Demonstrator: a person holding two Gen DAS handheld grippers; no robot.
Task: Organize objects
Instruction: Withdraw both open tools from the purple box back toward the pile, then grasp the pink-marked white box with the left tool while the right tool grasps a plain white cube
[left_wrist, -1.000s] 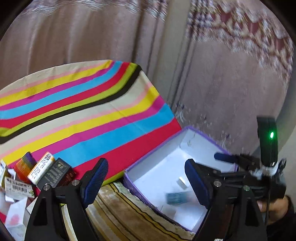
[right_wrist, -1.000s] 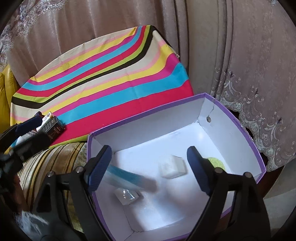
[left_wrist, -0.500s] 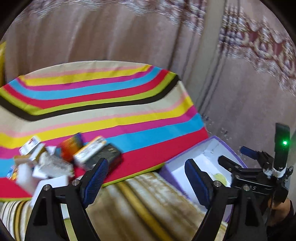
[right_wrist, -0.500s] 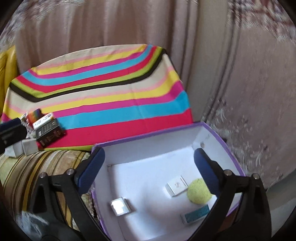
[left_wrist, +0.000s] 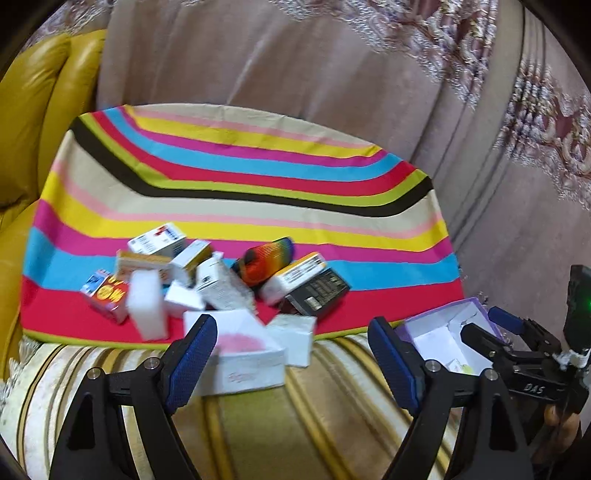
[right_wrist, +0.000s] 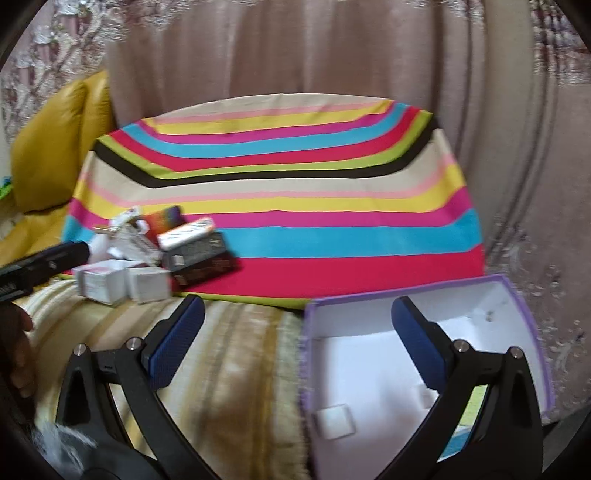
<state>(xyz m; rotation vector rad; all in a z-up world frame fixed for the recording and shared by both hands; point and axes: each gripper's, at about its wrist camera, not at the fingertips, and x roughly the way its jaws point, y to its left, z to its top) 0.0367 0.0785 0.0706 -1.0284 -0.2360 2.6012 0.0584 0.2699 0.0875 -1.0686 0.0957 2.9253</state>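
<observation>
A heap of small boxes (left_wrist: 207, 280) lies on the near edge of a striped cloth (left_wrist: 240, 192); it includes a black box (left_wrist: 317, 293), a rainbow case (left_wrist: 266, 258) and a white box with a pink patch (left_wrist: 240, 350). My left gripper (left_wrist: 291, 354) is open and empty, just in front of the heap. A purple-rimmed white box (right_wrist: 517, 295) holds a few small items, one a white cube (right_wrist: 334, 422). My right gripper (right_wrist: 295, 343) is open and empty over the white box's left wall. The heap also shows in the right wrist view (right_wrist: 155, 254).
A yellow leather cushion (left_wrist: 33, 110) stands at the left. Beige curtains (left_wrist: 295, 66) hang behind the cloth. A gold-striped fabric (left_wrist: 295, 424) covers the near surface. The purple box (left_wrist: 447, 325) sits to the right of the heap.
Both grippers swung left, away from the purple box. The left one now faces the heap of boxes. A blue item that was falling lies in the box.
</observation>
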